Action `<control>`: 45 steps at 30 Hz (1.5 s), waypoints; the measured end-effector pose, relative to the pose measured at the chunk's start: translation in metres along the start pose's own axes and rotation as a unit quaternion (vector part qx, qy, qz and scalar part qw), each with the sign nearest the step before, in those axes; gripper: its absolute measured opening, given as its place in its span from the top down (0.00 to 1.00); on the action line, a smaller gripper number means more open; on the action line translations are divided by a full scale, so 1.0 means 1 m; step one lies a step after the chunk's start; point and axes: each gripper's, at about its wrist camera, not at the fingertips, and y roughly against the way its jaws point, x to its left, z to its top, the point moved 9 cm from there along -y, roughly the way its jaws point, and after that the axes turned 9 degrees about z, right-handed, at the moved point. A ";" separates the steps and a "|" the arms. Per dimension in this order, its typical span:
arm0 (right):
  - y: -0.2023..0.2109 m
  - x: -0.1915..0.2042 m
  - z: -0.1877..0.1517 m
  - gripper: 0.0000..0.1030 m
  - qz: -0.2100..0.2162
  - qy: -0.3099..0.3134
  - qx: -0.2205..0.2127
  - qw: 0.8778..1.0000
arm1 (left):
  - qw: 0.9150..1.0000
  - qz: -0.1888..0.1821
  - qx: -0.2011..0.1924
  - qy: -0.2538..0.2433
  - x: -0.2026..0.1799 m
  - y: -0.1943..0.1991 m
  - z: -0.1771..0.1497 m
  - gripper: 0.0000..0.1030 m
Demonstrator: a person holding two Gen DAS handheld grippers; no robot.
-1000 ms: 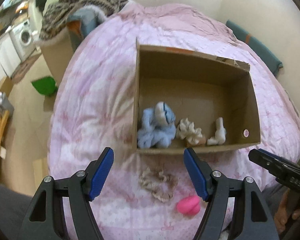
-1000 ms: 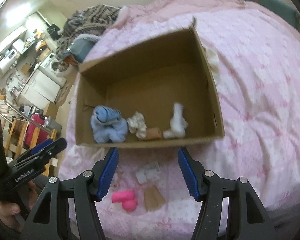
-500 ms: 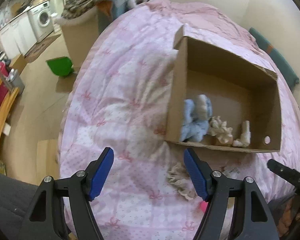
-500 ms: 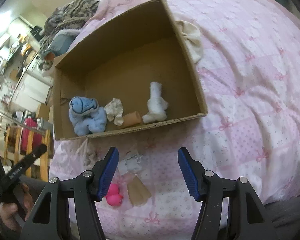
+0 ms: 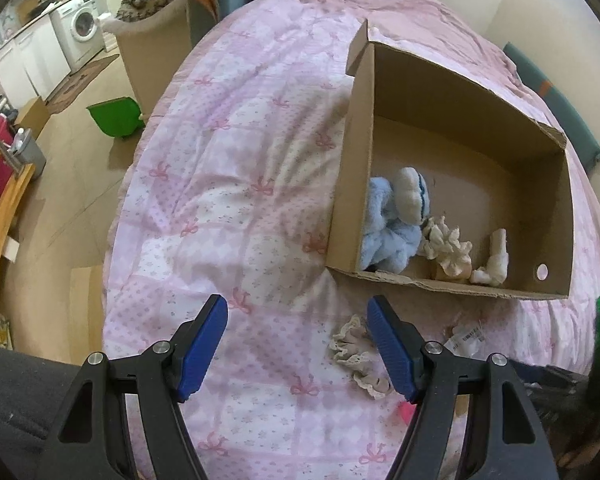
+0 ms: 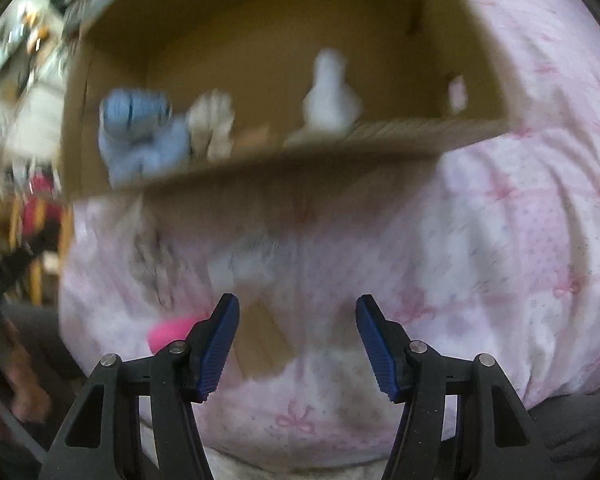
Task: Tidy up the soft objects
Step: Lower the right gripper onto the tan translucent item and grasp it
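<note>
A cardboard box [image 5: 556,216] lies on the pink quilt and holds a blue plush [image 5: 396,216], a cream frilly piece [image 5: 446,242] and a white soft toy [image 5: 496,260]. In front of the box lie a lace scrunchie [image 5: 354,350], a pale tagged item [image 5: 466,334] and a pink toy [image 5: 406,412]. My left gripper [image 5: 298,344] hangs open over bare quilt, the scrunchie beside its right finger. In the blurred right wrist view my right gripper [image 6: 296,336] is open low over a tan soft piece [image 6: 260,344], with the pink toy [image 6: 172,334] at its left finger and the box [image 6: 380,136] beyond.
The quilt [image 5: 228,184] drops off at the left to a floor with a green bin [image 5: 116,118], a washing machine [image 5: 82,28] and a wooden chair [image 5: 0,216]. A second box with clothes [image 5: 160,36] stands past the bed's far left. A hand [image 6: 16,380] holds the other gripper.
Both grippers have sunk toward the quilt. The left view has swung left, so the box sits at the right. The right view has closed in on the loose items and is blurred.
</note>
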 end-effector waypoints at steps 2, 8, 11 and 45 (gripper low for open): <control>-0.010 0.007 -0.005 0.37 -0.013 0.026 0.021 0.999 | 1.000 -0.001 0.003 0.001 0.000 -0.001 -0.001 0.32; -0.023 0.025 -0.012 0.41 -0.041 0.084 0.043 0.995 | 1.000 -0.001 0.007 0.005 0.003 -0.002 -0.001 0.32; -0.027 0.030 -0.015 0.41 -0.044 0.099 0.051 0.993 | 1.000 0.000 0.009 0.003 0.003 -0.004 -0.002 0.32; 0.058 0.031 0.011 0.85 0.075 0.047 -0.075 0.993 | 0.988 -0.055 0.117 -0.085 -0.081 -0.055 -0.049 0.32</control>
